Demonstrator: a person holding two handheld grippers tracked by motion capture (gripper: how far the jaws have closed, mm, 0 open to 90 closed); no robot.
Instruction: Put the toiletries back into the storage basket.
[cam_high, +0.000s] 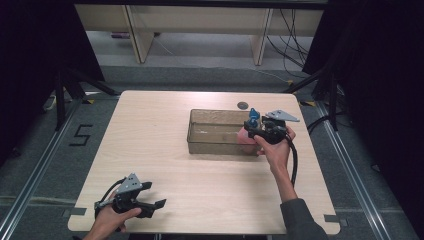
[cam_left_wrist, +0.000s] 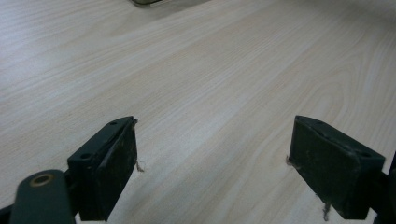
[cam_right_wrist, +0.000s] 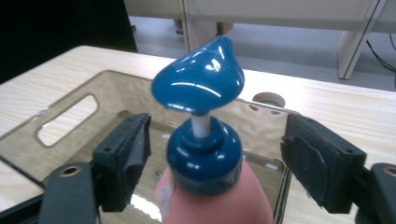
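Now the right gripper (cam_right_wrist: 212, 158) is hovering at the near right corner of the clear bin (cam_right_wrist: 70, 100), jaws standing wide, with the pink pump bottle (cam_right_wrist: 219, 196) sitting upright between them and its blue pump head (cam_right_wrist: 198, 81) rising just above the pads. Neither pad is pressing on the blue collar; there is a gap on each side, so nothing is being gripped. Beyond the jaws the bin's slotted wall is showing. Meanwhile the left gripper (cam_high: 150, 205) is resting low over the wooden table (cam_left_wrist: 210, 70), well apart from the bottle, jaws spread and holding nothing.
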